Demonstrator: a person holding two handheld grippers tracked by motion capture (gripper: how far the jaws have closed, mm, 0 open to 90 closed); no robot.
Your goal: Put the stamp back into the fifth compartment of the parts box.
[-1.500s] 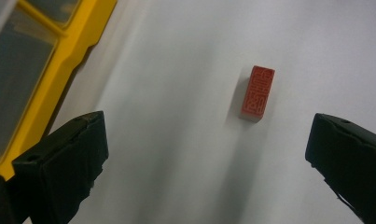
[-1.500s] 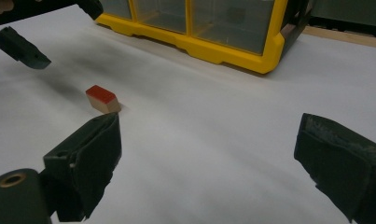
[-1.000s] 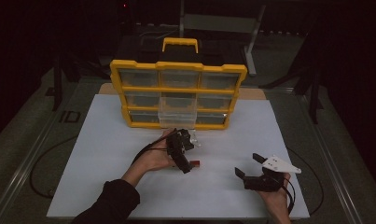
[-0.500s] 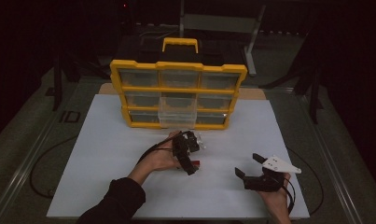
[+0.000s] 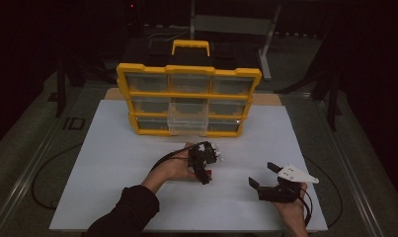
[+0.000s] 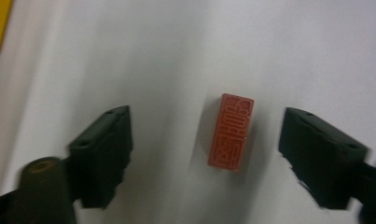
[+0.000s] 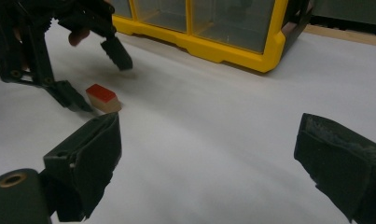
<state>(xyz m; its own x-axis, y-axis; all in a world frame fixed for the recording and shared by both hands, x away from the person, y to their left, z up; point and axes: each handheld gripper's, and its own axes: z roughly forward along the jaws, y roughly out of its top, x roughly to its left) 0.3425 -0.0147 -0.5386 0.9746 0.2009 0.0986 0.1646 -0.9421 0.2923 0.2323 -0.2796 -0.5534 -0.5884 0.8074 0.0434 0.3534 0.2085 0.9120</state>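
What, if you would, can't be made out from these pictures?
- Red stamp block: carved characters too blurred in the left gripper view.
- Same block, high view: mostly hidden under the left gripper.
- Yellow organiser: drawer contents too dim and small.
- Right gripper: jaws cut off by the bottom edge.

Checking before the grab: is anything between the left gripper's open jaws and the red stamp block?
Nothing visible. The left gripper hangs open over the red stamp block, which lies alone on the white table between its jaws.
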